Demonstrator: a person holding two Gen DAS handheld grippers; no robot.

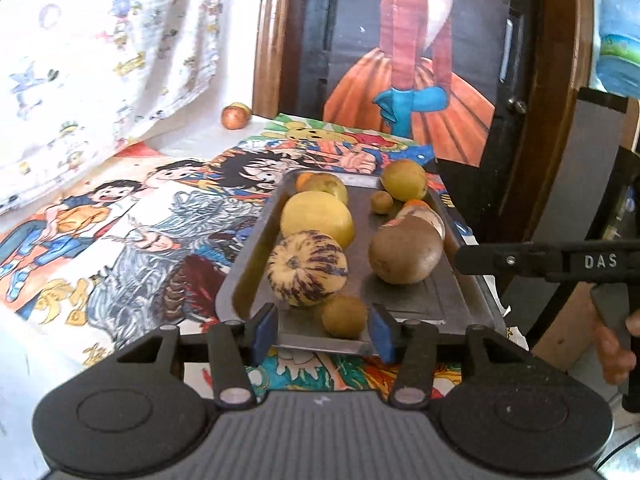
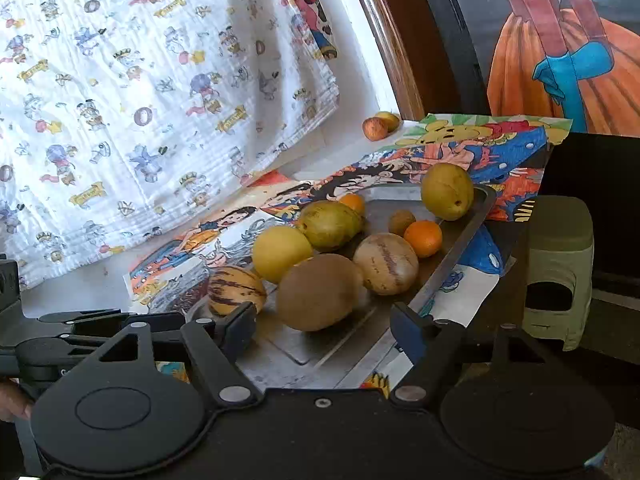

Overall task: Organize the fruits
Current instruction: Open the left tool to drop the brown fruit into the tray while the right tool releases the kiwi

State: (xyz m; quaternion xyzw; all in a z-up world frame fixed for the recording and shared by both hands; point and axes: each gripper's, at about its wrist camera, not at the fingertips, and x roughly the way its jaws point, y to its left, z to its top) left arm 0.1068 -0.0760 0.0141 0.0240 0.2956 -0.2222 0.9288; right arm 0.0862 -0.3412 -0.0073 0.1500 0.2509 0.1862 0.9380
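A grey metal tray (image 1: 404,304) lies on a cartoon-print cloth and holds several fruits: a striped melon (image 1: 306,268), a yellow round fruit (image 1: 317,220), a brown fruit (image 1: 404,252), a yellow-green fruit (image 1: 404,180) and a small kiwi (image 1: 344,316). My left gripper (image 1: 324,330) is open, its blue pads either side of the kiwi at the tray's near edge. My right gripper (image 2: 324,328) is open just short of the brown fruit (image 2: 318,292), over the tray (image 2: 460,248). An orange (image 2: 424,238) sits further back.
A red apple (image 1: 235,116) and another fruit lie off the tray at the back, by a wooden frame (image 1: 266,40). A printed white cloth (image 2: 140,100) hangs on the left. A green stool (image 2: 560,268) stands to the right of the table.
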